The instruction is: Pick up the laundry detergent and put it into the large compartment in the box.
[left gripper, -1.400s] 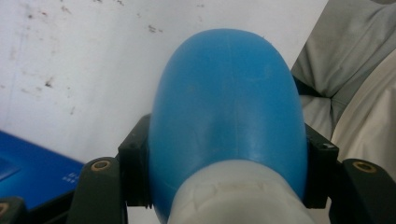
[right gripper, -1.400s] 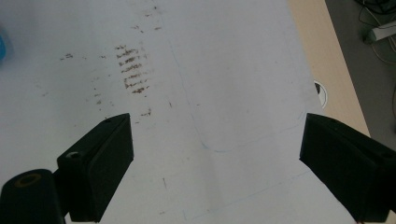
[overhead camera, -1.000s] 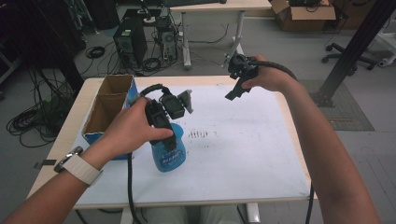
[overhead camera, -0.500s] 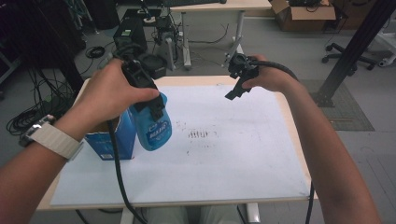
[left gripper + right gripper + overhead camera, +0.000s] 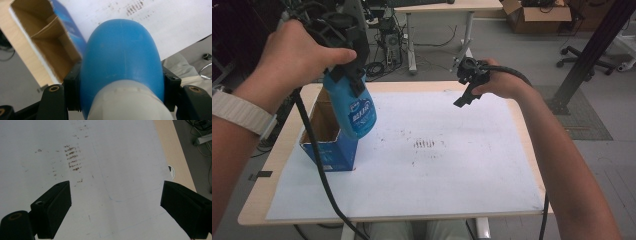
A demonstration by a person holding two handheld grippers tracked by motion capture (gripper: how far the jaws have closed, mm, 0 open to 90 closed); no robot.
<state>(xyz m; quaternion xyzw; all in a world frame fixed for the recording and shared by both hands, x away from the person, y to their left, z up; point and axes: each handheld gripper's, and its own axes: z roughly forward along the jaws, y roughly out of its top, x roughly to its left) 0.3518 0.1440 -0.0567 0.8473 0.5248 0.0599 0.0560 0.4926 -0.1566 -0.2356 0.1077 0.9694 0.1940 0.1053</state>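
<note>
left tongs point(image 5: 354, 67) clamp a blue bottle point(image 5: 354, 107) — label unreadable; right tongs point(image 5: 115, 207) gape wide.

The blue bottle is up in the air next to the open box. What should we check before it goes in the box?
1. Left gripper shut on the blue bottle: ok, its fingers press both sides.
2. Bottle lifted clear of the table: ok.
3. Open cardboard box has room: ok as far as its inside shows; the bottom of the box cannot be told.
4. Bottle lined up over the opening: not ok, it hangs tilted by the box's right edge.
5. Right gripper out of the way: ok, open and held above the white paper, far from the box.
</note>
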